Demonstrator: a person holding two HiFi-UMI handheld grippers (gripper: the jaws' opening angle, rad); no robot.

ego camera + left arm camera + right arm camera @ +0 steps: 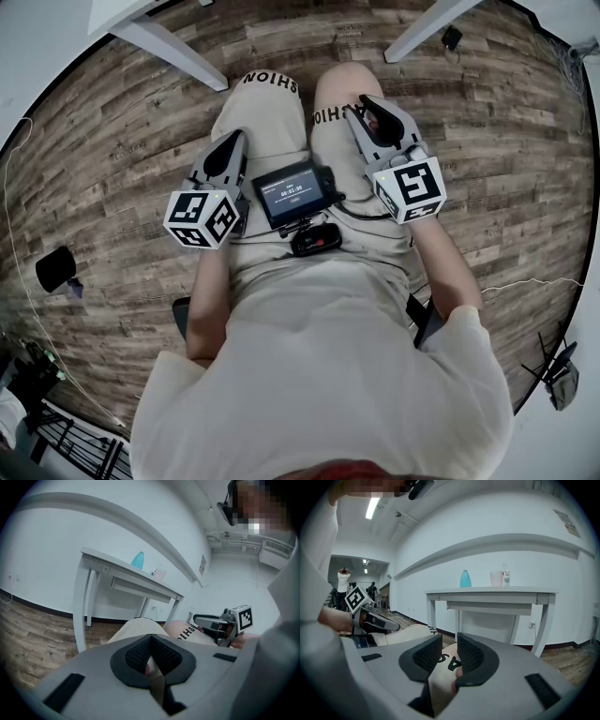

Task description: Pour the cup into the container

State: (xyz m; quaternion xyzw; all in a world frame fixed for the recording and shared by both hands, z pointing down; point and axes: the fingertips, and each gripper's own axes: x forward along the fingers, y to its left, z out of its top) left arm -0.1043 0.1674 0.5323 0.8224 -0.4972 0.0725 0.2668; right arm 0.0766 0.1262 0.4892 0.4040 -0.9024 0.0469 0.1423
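Wood plank floor (112,169), white wall behind. White table (487,592) stands ahead of the seated person, well apart from both grippers; only its legs reach the head view's top edge.

Person sits, both forearms on the lap (272,122), a small screen (295,194) strapped at the chest between the grippers.

Left gripper (151,641) lies on the left thigh, pads clenched tip to tip, nothing in them. Right gripper (447,641) lies on the right thigh, pads a narrow gap apart, only the printed trouser cloth showing through; it grasps nothing.

On the tabletop: a blue container (465,579) toward the left, the pale cup (496,578) near its right, a clear bottle (506,577) just beside the cup. All three upright. What the cup holds cannot be made out at this range.

Progress: none, by my reading. Cup untouched, nothing lifted or tipped. Left to do: get to the table, grasp the cup, carry it over the container, pour.
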